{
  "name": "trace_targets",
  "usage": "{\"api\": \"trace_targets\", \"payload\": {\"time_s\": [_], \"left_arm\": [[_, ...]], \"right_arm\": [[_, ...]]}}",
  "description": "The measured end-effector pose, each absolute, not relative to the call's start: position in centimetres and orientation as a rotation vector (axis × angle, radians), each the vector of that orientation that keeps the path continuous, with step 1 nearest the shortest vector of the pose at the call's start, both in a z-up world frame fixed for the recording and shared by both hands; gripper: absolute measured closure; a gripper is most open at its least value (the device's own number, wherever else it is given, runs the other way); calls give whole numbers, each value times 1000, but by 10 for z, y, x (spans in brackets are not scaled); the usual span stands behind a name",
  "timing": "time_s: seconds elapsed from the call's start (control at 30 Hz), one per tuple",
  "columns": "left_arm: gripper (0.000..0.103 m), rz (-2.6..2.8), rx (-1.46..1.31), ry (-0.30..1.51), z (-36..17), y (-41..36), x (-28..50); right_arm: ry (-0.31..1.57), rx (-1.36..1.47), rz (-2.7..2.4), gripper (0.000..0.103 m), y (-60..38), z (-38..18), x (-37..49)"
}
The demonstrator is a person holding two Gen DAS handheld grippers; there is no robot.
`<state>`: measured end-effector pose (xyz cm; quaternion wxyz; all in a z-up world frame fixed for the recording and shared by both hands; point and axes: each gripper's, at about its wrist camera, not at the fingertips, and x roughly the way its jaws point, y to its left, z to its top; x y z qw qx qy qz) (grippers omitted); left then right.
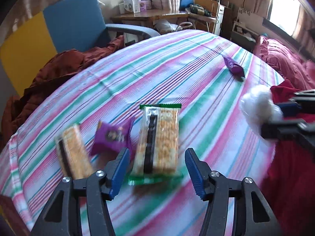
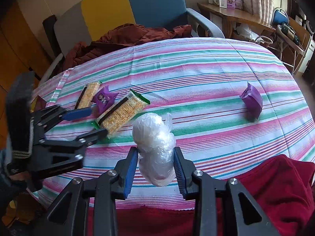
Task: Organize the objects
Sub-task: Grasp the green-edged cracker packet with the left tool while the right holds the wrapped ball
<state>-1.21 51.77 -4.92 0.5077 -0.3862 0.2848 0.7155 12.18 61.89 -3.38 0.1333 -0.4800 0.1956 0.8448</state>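
Note:
On the striped table lie a green-edged cracker pack [image 1: 157, 139] [image 2: 121, 113], a second cracker pack [image 1: 73, 152] [image 2: 87, 94], a purple snack packet [image 1: 113, 135] [image 2: 104, 98] between them, and another purple packet [image 1: 234, 67] [image 2: 252, 103] apart at the far right. My left gripper [image 1: 157, 155] [image 2: 89, 121] is open, its fingers either side of the green-edged pack's near end. My right gripper [image 2: 155, 153] [image 1: 279, 116] is shut on a white plastic-wrapped bundle [image 2: 155, 147] [image 1: 258, 104], held above the table's near edge.
A red cloth [image 2: 275, 186] lies on the table's near right edge. A brown garment [image 2: 128, 37] is piled on a blue chair [image 2: 155, 4] at the far side. A cluttered wooden desk [image 1: 149, 15] stands behind.

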Motion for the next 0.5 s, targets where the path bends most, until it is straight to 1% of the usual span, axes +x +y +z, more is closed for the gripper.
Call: {"api": "trace_targets", "payload": {"time_s": [0.2,0.23,0.27,0.3,0.37,0.5], "left_arm": [[43,1703,-941,722,-68,546,-21],[44,1696,-946,725,-71,549,-22],[52,1691,-947,730,-73,551,-20],[55,1690,-941,722,-73,551,-19],[56,1701,-939,704,-73,544,-14],[57,1723,-945,662,-72,508,2]], "right_arm": [[581,-1384,2479,67,618,-33,121],[581,-1385,2478,67,618,-33,121],[582,-1384,2479,67,618,-33,121],[584,-1383,2481,67,619,-33,121],[587,-1383,2475,67,620,-34,121],[587,-1387,2473,67,621,-34,119]]}}
